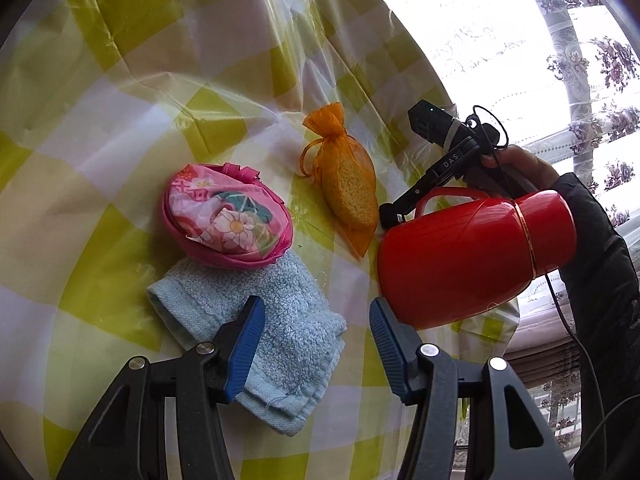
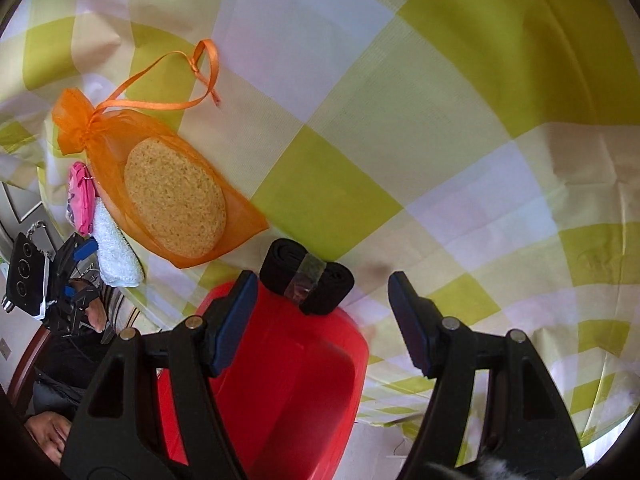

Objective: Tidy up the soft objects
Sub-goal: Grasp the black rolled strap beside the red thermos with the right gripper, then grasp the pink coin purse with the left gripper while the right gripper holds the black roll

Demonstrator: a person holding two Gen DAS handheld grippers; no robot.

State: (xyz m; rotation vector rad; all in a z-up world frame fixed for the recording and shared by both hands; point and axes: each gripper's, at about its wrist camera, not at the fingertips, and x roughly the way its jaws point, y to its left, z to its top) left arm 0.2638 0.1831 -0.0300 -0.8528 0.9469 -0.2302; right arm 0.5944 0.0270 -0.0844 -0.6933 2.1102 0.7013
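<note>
On the yellow checked tablecloth (image 1: 120, 120) lie an orange mesh bag with a sponge (image 1: 344, 184), a pink floral pouch (image 1: 224, 220) and a light blue folded towel (image 1: 276, 336). My left gripper (image 1: 316, 344) is open, just above the towel's near end. A red plastic bin (image 1: 472, 256) stands at the table's right edge. In the right wrist view my right gripper (image 2: 324, 320) is open over the red bin (image 2: 288, 380). A black rolled band (image 2: 308, 276) with tape rests on the bin's far rim. The orange bag (image 2: 168, 196) lies to its left.
The table edge runs just right of the red bin. A bright window with patterned curtains (image 1: 580, 80) is beyond it. The person's sleeve (image 1: 600, 280) and the right gripper body (image 1: 448, 160) are behind the bin. The pouch (image 2: 80, 196) and towel (image 2: 116, 248) show at the left.
</note>
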